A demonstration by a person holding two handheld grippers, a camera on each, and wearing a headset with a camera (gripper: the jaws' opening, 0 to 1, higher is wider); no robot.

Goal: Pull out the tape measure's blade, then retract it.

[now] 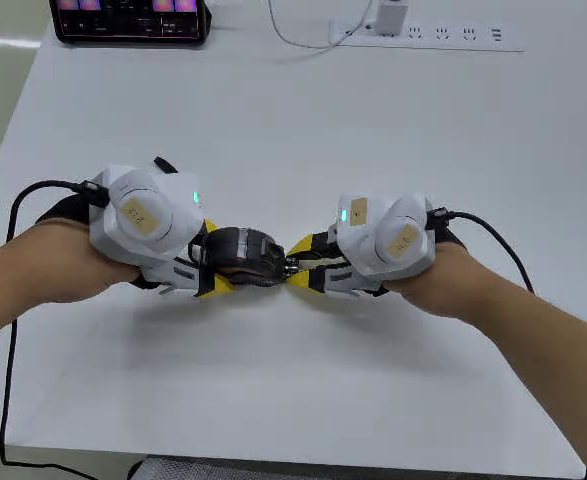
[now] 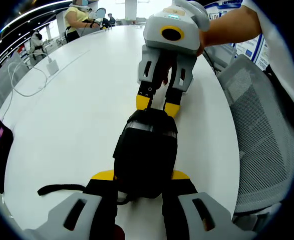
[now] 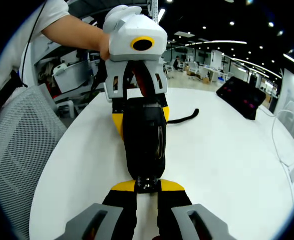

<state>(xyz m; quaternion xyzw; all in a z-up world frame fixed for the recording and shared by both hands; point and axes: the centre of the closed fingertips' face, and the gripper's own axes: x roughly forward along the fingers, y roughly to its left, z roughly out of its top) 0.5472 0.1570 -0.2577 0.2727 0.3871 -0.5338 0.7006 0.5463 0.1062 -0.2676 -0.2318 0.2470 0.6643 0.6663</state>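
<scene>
Nearest, the tape measure was held between the fingers of the left gripper, which were clamped on its black case, one yellow tip set against either side. Directly opposite, the fingers of the right gripper were pinched shut on the blade hook at the case's mouth, and hardly any blade was drawn out. A black strap was trailed on the white desk just beside the left fingers. Well beyond both sets of fingers, a power strip and a dark screen were laid at the desk's far edge.
</scene>
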